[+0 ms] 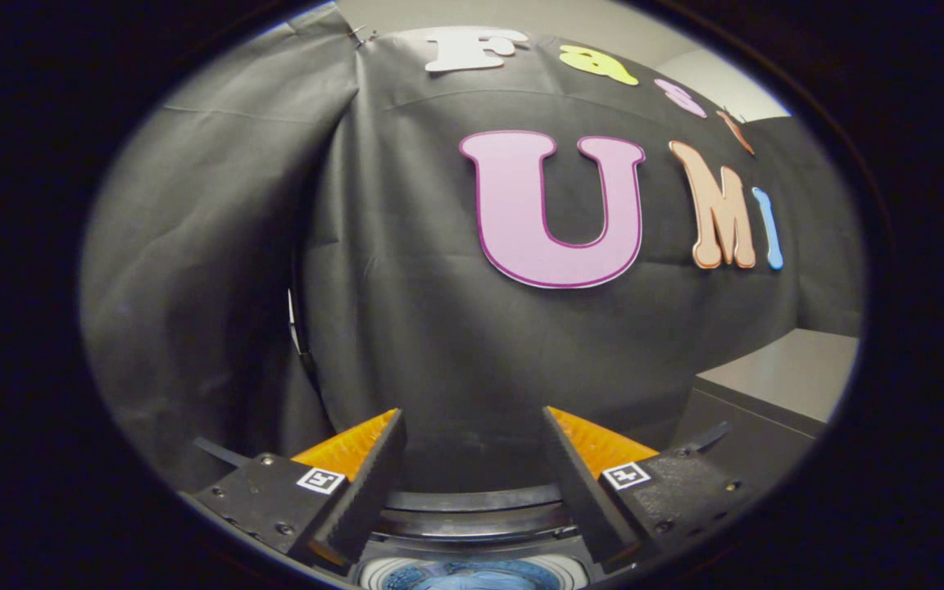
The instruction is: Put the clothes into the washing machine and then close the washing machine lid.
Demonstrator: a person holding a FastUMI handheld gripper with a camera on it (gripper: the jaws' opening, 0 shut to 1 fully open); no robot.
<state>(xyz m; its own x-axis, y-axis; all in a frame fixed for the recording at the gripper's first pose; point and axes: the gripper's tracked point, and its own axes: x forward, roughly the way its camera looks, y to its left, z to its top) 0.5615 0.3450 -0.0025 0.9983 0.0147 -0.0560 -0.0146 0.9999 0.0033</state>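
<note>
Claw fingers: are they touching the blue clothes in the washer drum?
Apart. Gripper view: the open claw holds nothing; the blue clothes lie below in the round drum.

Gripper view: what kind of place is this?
Likely a staged recording booth, not a home: black cloth wall, top-loading washing machine below the open gripper, blue clothes inside, grey cabinet beside.

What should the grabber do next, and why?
Probably tilt down toward the round washing machine opening to look for its lid. The gripper has its jaws spread wide with nothing between them, blue cloth already lies in the drum below, and the gripper faces the black cloth wall beyond.
</note>
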